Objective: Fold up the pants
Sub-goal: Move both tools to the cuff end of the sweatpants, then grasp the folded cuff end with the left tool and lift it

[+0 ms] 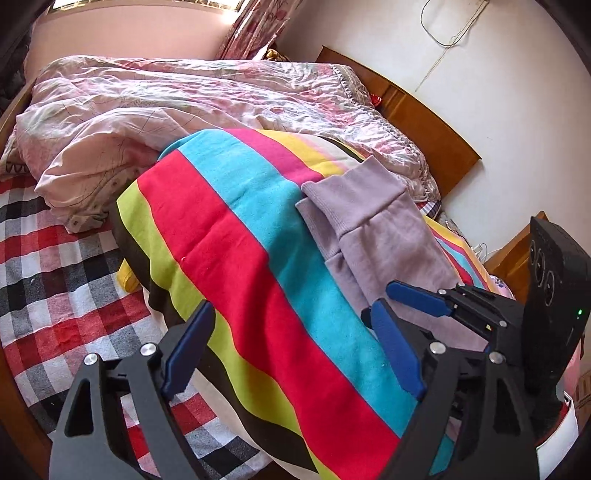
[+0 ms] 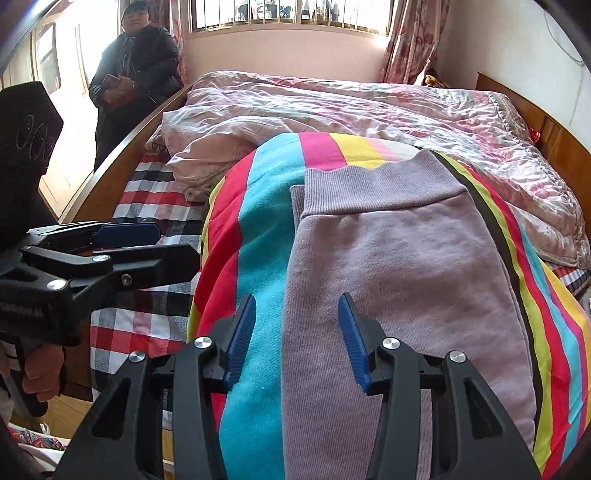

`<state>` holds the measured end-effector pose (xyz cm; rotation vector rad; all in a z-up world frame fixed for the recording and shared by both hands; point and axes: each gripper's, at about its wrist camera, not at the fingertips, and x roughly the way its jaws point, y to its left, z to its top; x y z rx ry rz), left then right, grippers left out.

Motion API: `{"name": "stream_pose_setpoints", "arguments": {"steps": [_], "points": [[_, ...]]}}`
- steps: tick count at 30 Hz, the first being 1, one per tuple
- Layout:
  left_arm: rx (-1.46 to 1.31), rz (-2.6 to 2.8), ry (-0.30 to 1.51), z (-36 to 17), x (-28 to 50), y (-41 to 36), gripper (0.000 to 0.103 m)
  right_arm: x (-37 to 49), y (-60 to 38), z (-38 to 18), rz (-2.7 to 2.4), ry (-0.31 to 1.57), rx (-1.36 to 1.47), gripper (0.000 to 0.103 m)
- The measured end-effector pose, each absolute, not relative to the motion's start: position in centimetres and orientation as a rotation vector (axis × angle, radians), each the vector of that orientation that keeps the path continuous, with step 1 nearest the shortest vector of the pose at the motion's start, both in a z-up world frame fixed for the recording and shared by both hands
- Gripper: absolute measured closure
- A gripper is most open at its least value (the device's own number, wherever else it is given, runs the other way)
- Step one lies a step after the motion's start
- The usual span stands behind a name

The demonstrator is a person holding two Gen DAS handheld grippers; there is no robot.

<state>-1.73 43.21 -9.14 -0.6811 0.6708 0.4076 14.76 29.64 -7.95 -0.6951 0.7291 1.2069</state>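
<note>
Daylight came through the barred window [image 2: 291,14] at the head of the room and blew out to white around the panes, also at the left edge of the right wrist view. The pink quilt [image 2: 369,107] shone in patches. Colours stayed vivid and focus sharp, without motion blur. Strong fisheye bending curved the bed frame [image 2: 122,162], and dark vignetting filled the corners.

The pants [image 2: 399,280] lie on the striped blanket [image 2: 258,280], toward its right side, waistband farthest from me. Behind the blanket sits the crumpled quilt [image 2: 332,107]; left of the blanket lies the checked sheet [image 2: 147,206]. My right gripper [image 2: 297,339] hangs over the pants' near end, my left gripper [image 1: 291,350] over the blanket, left of the pants.
</note>
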Motion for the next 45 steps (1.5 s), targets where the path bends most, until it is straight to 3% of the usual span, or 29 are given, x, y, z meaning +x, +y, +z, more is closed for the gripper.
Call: {"name": "stream_pose_setpoints", "arguments": {"steps": [2,3,9,14,15,17,18,19,20,27,28,30,31,32,36,37,38,40,42,44,45], "points": [[-0.718,0.386,0.668,-9.7,-1.5,43.4,0.017,14.6,29.1,-7.7,1.230,0.709,-0.665,0.095],[-0.737,0.376,0.667,-10.0,-1.4,43.6,0.017,14.4,28.8,-7.2,1.243,0.700,-0.645,0.098],[-0.825,0.295,0.656,-11.0,0.2,44.7,0.017,13.4,29.3,-9.4,1.263,0.709,-0.747,0.098],[-0.865,0.265,0.674,-11.4,1.9,44.8,0.017,13.9,28.6,-9.2,1.299,0.766,-0.638,0.098],[-0.860,0.260,0.669,-11.2,2.0,44.6,0.016,13.9,28.1,-8.6,1.302,0.775,-0.615,0.095],[-0.838,0.245,0.673,-10.5,2.8,44.2,0.015,14.0,26.4,-7.1,1.290,0.775,-0.550,0.078],[-0.833,0.229,0.678,-10.3,3.3,44.1,0.014,14.0,25.3,-6.3,1.278,0.768,-0.518,0.050],[-0.836,0.204,0.682,-10.2,4.1,44.0,0.013,13.9,24.0,-5.6,1.268,0.753,-0.488,0.037],[-0.852,0.173,0.688,-10.4,5.0,44.0,0.013,14.0,22.8,-5.1,1.258,0.742,-0.464,0.031],[-0.967,0.156,0.681,-12.7,8.2,45.0,0.015,15.9,17.5,-6.5,1.103,0.828,-0.357,0.031],[-0.987,0.142,0.663,-12.8,8.0,45.3,0.016,16.1,17.1,-6.9,1.093,0.843,-0.334,0.031],[-1.033,0.108,0.624,-13.3,7.5,46.1,0.049,16.6,16.3,-7.5,1.082,0.862,-0.291,0.031],[-1.053,0.106,0.631,-13.7,7.5,46.6,0.078,16.7,16.1,-7.8,1.077,0.867,-0.276,0.031],[-1.077,0.073,0.622,-13.9,7.5,46.9,0.082,16.8,15.9,-8.1,1.076,0.873,-0.267,0.031],[-1.064,0.062,0.612,-13.4,7.4,47.2,0.083,17.3,15.5,-9.5,1.065,0.902,-0.245,0.031],[-1.072,0.077,0.617,-13.6,7.4,47.3,0.075,17.4,15.5,-9.6,1.064,0.903,-0.242,0.031],[-1.102,0.083,0.601,-14.0,7.5,47.7,0.057,17.4,15.6,-9.6,1.066,0.901,-0.241,0.031],[-1.161,0.035,0.553,-14.6,7.7,48.4,0.049,17.2,15.6,-9.7,1.065,0.904,-0.242,0.031],[-1.107,0.043,0.564,-14.0,8.2,48.2,0.057,17.0,15.6,-9.8,1.067,0.903,-0.244,0.030],[-1.095,0.022,0.550,-13.6,8.5,48.2,0.072,17.0,15.5,-9.8,1.070,0.903,-0.240,0.030],[-1.101,0.014,0.539,-13.5,8.6,48.3,0.073,17.0,15.5,-9.7,1.071,0.904,-0.237,0.030]]}}
